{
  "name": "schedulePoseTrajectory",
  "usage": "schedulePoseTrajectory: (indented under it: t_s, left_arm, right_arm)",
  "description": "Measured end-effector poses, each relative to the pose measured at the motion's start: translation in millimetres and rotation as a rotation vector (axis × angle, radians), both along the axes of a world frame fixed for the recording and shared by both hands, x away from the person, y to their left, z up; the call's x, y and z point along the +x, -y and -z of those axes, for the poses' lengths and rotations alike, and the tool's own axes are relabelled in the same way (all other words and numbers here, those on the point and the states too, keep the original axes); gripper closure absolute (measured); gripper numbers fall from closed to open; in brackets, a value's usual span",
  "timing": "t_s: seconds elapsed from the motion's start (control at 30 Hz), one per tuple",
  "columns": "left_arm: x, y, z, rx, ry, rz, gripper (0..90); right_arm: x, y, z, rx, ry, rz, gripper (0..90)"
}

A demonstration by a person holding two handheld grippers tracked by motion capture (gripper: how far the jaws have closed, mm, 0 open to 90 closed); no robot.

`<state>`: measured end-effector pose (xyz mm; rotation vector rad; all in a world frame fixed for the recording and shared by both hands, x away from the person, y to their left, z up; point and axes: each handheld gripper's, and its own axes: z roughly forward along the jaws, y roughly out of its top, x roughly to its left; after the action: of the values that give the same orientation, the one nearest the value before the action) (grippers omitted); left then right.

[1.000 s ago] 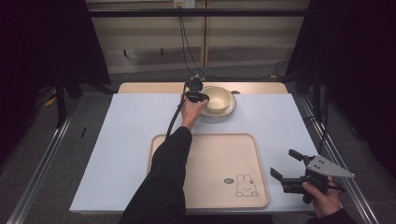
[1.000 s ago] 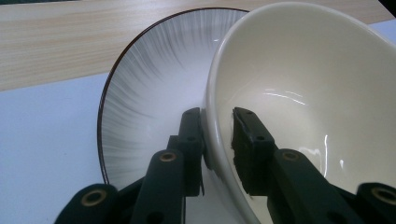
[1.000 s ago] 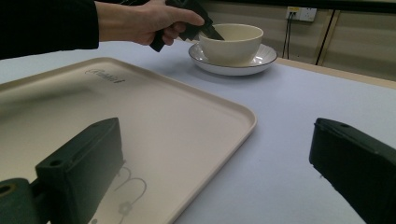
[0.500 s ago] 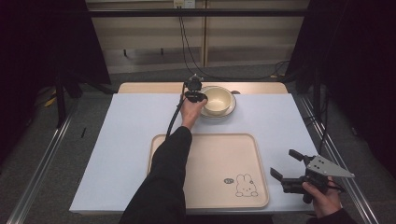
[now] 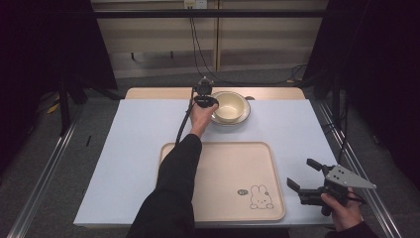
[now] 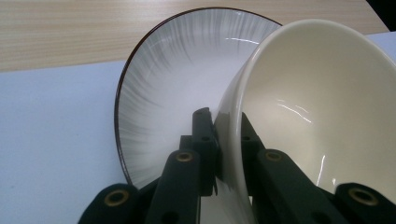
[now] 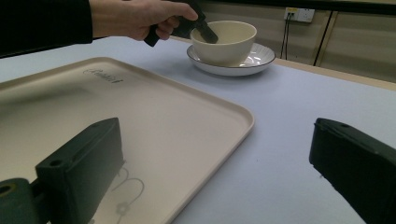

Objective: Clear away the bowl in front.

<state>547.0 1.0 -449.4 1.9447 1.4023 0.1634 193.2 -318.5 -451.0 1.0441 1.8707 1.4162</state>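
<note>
At the far middle of the bench [image 5: 124, 144], the left gripper [image 6: 223, 133] has its fingers clamped on the near-left rim of the cream bowl [image 5: 230, 105], which sits in a dark-rimmed plate [image 6: 173, 74]. The right gripper [image 5: 308, 179] hovers with fingers wide open, empty, just right of the tray [image 5: 223, 163].

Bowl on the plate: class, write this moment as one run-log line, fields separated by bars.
left gripper: shut on bowl rim | bowl: on plate | right gripper: open, idle beside tray
</note>
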Motion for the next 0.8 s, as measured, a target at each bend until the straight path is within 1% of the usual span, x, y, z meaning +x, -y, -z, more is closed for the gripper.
schedulePoseTrajectory:
  t_s: [0.07, 0.1, 0.17, 0.2, 0.23, 0.27, 0.4, 0.43, 0.47, 0.5, 0.53, 0.63, 0.7, 0.73, 0.8]
  left_arm:
    - [0.0, -1.3, -0.2, 0.001, 0.0, -0.005, 83.8]
    - [0.3, -1.9, -0.4, 0.0, -0.008, -0.002, 83.8]
    - [0.9, -2.8, -0.7, 0.007, -0.009, 0.006, 83.8]
    - [0.0, -2.5, -1.7, 0.007, -0.017, 0.006, 83.8]
    - [0.0, -2.5, -1.7, 0.007, -0.017, 0.006, 83.8]
    - [0.2, -2.2, -1.2, 0.003, -0.008, 0.003, 83.8]
    - [-0.1, -2.1, -1.3, -0.003, -0.006, 0.0, 83.8]
    - [-0.1, -2.2, -1.7, -0.01, -0.009, 0.0, 83.7]
    - [0.0, -3.1, -2.5, -0.005, -0.007, 0.009, 83.7]
    - [-0.1, -3.5, -4.1, -0.013, -0.008, 0.009, 83.8]
    - [-0.2, -4.4, -5.1, -0.007, -0.008, 0.013, 83.8]
    - [0.0, -5.2, -6.5, -0.01, -0.005, 0.004, 83.8]
    - [0.3, -7.6, -7.4, -0.018, -0.005, 0.001, 83.8]
    - [-0.4, -9.3, -8.7, -0.028, 0.003, -0.015, 83.7]
    - [-0.8, -13.3, -10.6, -0.043, 0.001, -0.013, 83.7]
  right_arm:
    - [0.1, -0.2, 0.1, 0.0, 0.001, 0.005, 2.5]
    - [0.1, 0.3, 0.1, -0.004, 0.001, -0.002, 2.5]
    - [0.4, -0.1, 0.3, -0.003, 0.004, -0.001, 2.5]
    - [0.2, -0.3, 0.1, 0.001, 0.001, 0.004, 2.5]
    - [0.2, -0.3, 0.1, 0.001, 0.001, 0.004, 2.5]
    - [0.1, 0.4, 0.0, -0.004, 0.001, -0.004, 2.5]
    - [0.0, 0.5, 0.0, -0.005, 0.003, -0.006, 2.5]
    - [0.0, 0.5, 0.1, -0.005, 0.002, -0.006, 2.5]
    - [0.0, 0.4, 0.0, -0.002, 0.003, -0.004, 2.5]
    - [0.1, 0.5, 0.1, -0.004, 0.003, -0.006, 2.5]
    - [0.1, 0.5, 0.1, -0.005, 0.002, -0.005, 2.5]
    - [0.0, 0.5, 0.1, -0.005, 0.002, -0.003, 2.5]
    - [0.0, 0.5, 0.1, -0.003, 0.003, -0.006, 2.5]
    - [-0.1, 0.4, 0.1, -0.001, 0.004, -0.005, 2.5]
    - [-0.1, 0.2, 0.2, 0.0, 0.008, 0.002, 2.5]
